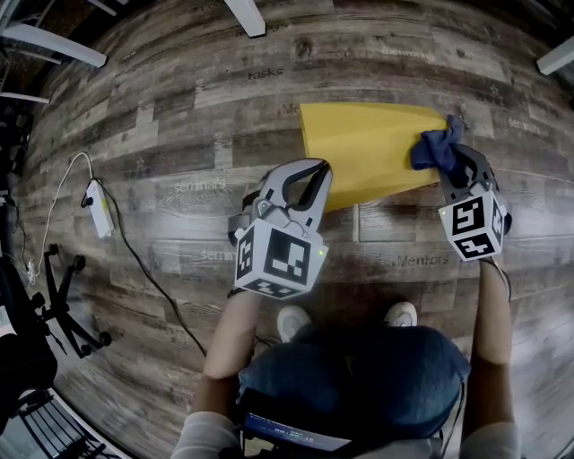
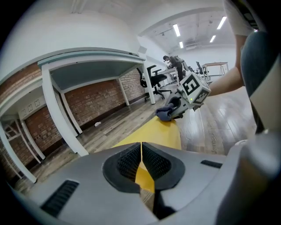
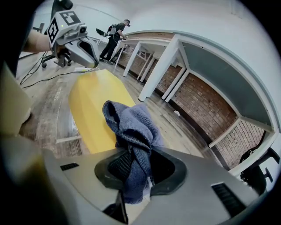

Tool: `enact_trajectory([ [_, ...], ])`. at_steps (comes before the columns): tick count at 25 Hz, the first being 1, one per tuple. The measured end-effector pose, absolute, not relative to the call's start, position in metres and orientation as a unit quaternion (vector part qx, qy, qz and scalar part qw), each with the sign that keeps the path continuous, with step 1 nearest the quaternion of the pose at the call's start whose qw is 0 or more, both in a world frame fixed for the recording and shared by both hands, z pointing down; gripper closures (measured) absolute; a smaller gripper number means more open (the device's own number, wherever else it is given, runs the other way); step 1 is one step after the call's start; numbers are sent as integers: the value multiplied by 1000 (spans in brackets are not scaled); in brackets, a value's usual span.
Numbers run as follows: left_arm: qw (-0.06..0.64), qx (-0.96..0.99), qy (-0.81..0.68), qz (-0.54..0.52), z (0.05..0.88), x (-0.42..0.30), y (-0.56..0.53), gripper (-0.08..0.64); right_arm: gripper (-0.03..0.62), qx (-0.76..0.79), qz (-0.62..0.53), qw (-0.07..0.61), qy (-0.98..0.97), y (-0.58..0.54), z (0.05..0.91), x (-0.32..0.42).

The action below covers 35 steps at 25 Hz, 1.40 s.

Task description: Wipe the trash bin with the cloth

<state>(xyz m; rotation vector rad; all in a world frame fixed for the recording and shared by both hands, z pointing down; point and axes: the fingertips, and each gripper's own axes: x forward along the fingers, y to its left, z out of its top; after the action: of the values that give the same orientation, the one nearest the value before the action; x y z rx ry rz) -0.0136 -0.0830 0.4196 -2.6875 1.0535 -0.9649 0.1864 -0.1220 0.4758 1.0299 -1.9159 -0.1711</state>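
Note:
A yellow trash bin (image 1: 368, 148) lies on its side on the wooden floor, its wide open end toward my left gripper (image 1: 309, 168). That gripper's jaws are closed at the bin's near-left rim, and a thin yellow edge (image 2: 145, 173) shows between the pads. My right gripper (image 1: 448, 163) sits at the bin's narrow far-right end, shut on a bunched dark blue cloth (image 1: 435, 146). In the right gripper view the cloth (image 3: 131, 127) hangs out of the jaws above the bin (image 3: 94, 105). The left gripper view shows the cloth (image 2: 164, 114) resting at the bin's (image 2: 162, 134) far end.
A white power strip (image 1: 99, 208) with a trailing cable lies on the floor to the left, near an office chair base (image 1: 67, 305). White desk legs (image 1: 247, 13) stand beyond the bin. My shoes (image 1: 291, 318) are just behind the grippers. A person (image 3: 116, 30) stands far off.

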Motion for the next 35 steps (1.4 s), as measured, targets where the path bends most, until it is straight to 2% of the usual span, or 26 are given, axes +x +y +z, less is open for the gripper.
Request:
enact_trajectory([
  [7,-4,-881,357,-311,438,-20,-95,557,492,404,-107,461,-783,-119,463,169],
  [15,-27,-880,362,-305,436,-27,-116,557,492,266,-195,396,-857,-76,433,33],
  [21,-19,-878,366,-308,437,-30,-124,555,492,212,-223,400,-863,-65,452,-15],
  [26,-18,-878,376,-297,437,-31,-129,555,492,228,-209,403,-861,-73,454,0],
  [35,-8,-873,389,-293,437,-35,-141,556,492,292,-160,447,-831,-99,472,81],
])
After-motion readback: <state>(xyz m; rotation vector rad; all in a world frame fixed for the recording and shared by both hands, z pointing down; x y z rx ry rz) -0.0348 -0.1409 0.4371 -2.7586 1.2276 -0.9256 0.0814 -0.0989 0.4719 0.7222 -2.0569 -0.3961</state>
